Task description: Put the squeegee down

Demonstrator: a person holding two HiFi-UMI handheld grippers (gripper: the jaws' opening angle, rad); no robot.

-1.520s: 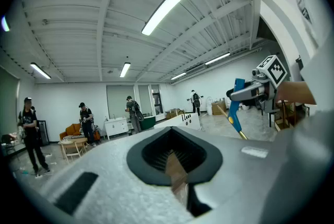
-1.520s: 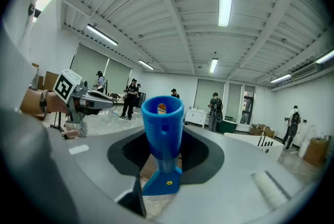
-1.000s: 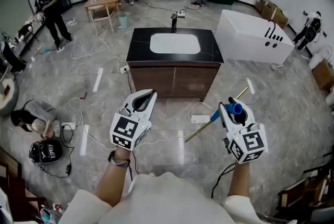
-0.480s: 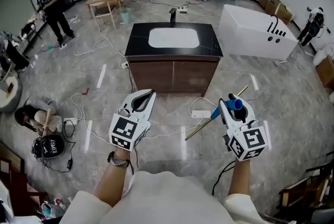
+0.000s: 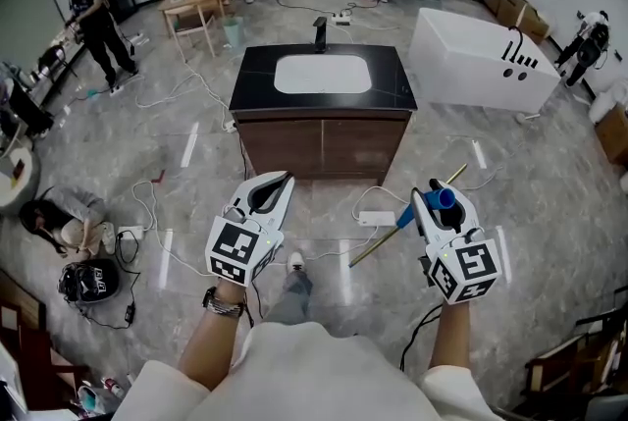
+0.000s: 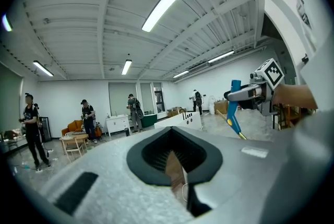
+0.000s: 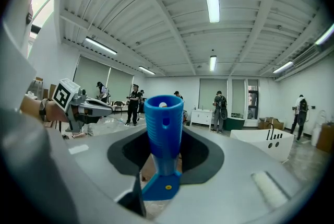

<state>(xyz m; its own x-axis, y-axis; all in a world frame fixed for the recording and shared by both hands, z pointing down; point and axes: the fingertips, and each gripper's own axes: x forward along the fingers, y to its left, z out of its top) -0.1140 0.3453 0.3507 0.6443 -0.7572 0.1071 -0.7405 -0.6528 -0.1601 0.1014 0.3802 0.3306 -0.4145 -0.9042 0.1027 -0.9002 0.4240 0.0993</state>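
Right tool is clamping the blue grip of the squeegee, so the thing's hanging in the air above the floor, its pole slanting across under the jaws. Left tool is riding alongside, jaws together, nothing in them. Both are pointing at the sink cabinet ahead.

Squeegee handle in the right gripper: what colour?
Blue. The squeegee handle shows best in the right gripper view.
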